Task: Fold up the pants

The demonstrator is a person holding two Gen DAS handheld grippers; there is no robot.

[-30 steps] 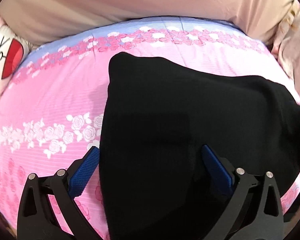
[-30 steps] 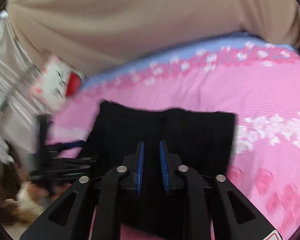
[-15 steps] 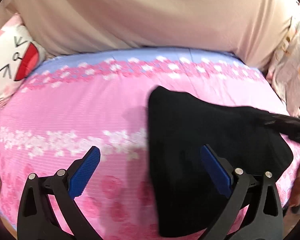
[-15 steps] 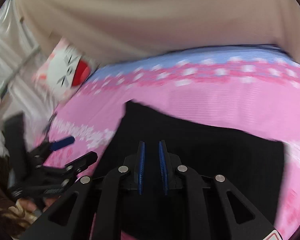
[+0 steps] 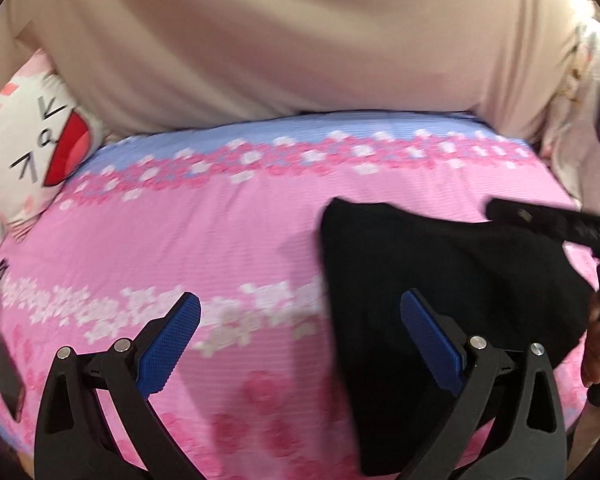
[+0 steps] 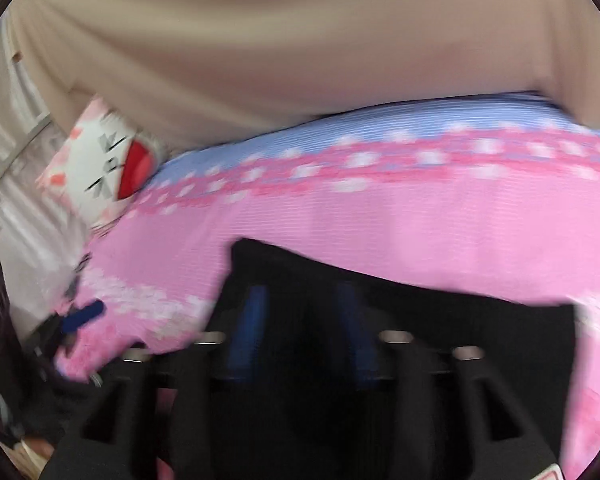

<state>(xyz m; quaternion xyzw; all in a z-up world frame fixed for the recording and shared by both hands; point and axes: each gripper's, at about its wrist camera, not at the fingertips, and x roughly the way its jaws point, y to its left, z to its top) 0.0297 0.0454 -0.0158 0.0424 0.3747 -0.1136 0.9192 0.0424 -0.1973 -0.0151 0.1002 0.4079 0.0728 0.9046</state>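
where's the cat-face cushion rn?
The white cat-face cushion with the red mouth sits at the far left edge of the pink floral bedspread in both wrist views, against the beige fabric backdrop, well left of the folded black pants.

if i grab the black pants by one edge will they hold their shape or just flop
The black pants will probably flop: they lie as soft, folded cloth, moulded to the pink bedspread. They are likely light, and may drag and unfold rather than slide as one piece.
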